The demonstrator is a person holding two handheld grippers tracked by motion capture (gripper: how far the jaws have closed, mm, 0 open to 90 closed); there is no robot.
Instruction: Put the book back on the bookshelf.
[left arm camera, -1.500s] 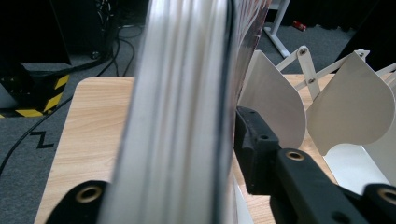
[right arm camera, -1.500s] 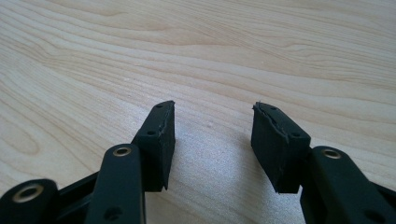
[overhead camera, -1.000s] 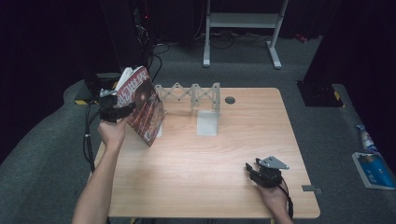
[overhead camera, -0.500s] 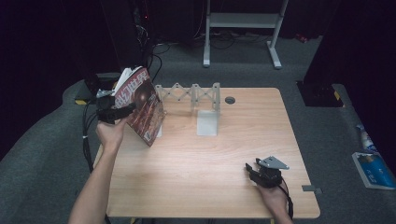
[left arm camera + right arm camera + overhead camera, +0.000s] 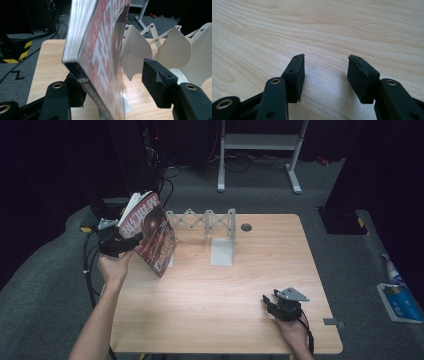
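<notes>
Magazine (image 5: pixel 152 234): red-brown cover, white lettering, white page edges. Expandable rack (image 5: pixel 210 222): pale grey-white. Table (image 5: pixel 250 270): light wood grain. Both claws black, left claw (image 5: pixel 120 244), right claw (image 5: pixel 272 302). Floor (image 5: pixel 45 285): grey carpet.

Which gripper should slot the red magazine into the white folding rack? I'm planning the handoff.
Left, probably. The left gripper has its jaws around the red magazine, though apart, right beside the white accordion rack. The right gripper rests open near the wooden table's front edge.
</notes>
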